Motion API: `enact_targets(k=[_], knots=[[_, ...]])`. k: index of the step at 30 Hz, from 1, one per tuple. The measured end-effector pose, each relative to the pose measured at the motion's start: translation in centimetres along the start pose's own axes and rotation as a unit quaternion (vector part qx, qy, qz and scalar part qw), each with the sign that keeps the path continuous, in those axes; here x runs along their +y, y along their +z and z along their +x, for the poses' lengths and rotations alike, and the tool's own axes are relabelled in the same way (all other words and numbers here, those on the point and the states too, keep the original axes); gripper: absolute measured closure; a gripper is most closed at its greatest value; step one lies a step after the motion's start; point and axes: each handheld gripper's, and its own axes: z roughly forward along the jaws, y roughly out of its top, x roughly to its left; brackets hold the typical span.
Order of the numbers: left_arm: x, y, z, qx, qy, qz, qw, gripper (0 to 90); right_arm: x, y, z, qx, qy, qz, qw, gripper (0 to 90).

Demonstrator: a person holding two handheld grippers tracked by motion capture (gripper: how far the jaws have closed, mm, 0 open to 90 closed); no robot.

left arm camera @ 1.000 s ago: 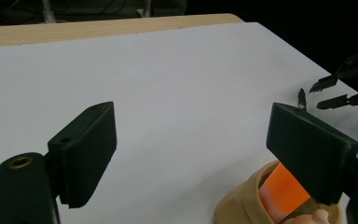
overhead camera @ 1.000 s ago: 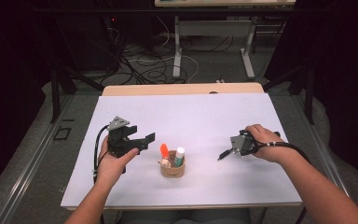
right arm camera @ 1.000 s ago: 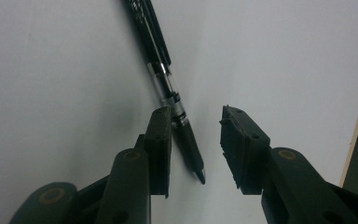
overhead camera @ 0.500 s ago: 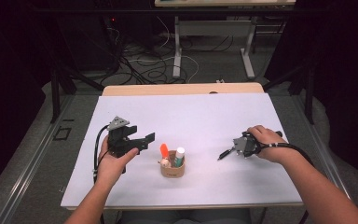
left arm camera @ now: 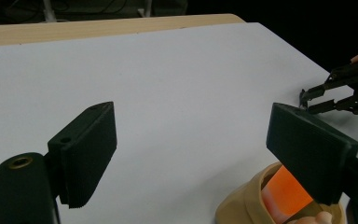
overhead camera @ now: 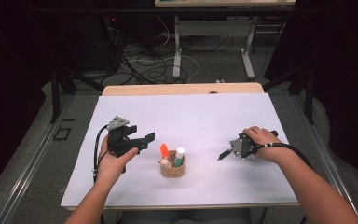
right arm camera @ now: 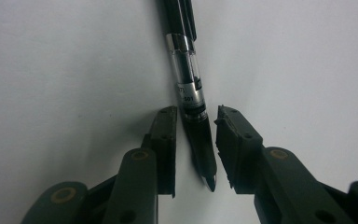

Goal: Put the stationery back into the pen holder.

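While the right gripper (right arm camera: 195, 144) lies low over the white tabletop (overhead camera: 205, 116), a black pen (right arm camera: 189, 88) rests between its two jaws, its tip toward the camera and its barrel running out toward 12 o'clock in the right gripper view. The jaws have just been closing, yet the left-hand one looks to touch the barrel while a sliver of white shows between pen and right-hand jaw: flanked, not clenched. In the high view the pen (overhead camera: 223, 154) juts toward 8 o'clock from the right gripper (overhead camera: 229, 151), well apart at 3 o'clock from a tan cup (overhead camera: 172, 169) of markers. The left gripper (overhead camera: 142, 140) hovers at the cup's 9 o'clock, jaws spread wide with nothing between them.
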Motion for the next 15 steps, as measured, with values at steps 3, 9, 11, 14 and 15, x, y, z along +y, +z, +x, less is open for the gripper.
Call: enact_targets(k=[3, 9, 11, 14, 15], knots=[[-0.01, 0.02, -0.04, -0.002, -0.001, 0.0, 1.0, 16.0, 0.33, -0.32, -0.54, 0.037, -0.015, 0.032, 0.9987, 70.7], [-0.05, 0.06, -0.11, -0.001, -0.003, 0.003, 1.0, 16.1, 0.49, -0.14, -0.53, 0.034, -0.032, 0.033, 0.9984, 75.5], [-0.06, 0.08, -0.1, -0.001, -0.004, 0.005, 1.0, 16.1, 0.55, -0.18, -0.49, 0.035, -0.033, 0.038, 0.9981, 76.0], [-0.08, 0.12, -0.09, -0.001, -0.003, 0.006, 1.0, 16.1, 0.58, -0.12, -0.49, 0.034, -0.04, 0.037, 0.998, 76.9], [-0.07, 0.11, -0.06, 0.0, -0.001, 0.007, 1.0, 16.0, 0.57, -0.12, -0.38, 0.032, -0.039, 0.037, 0.9981, 77.2]])
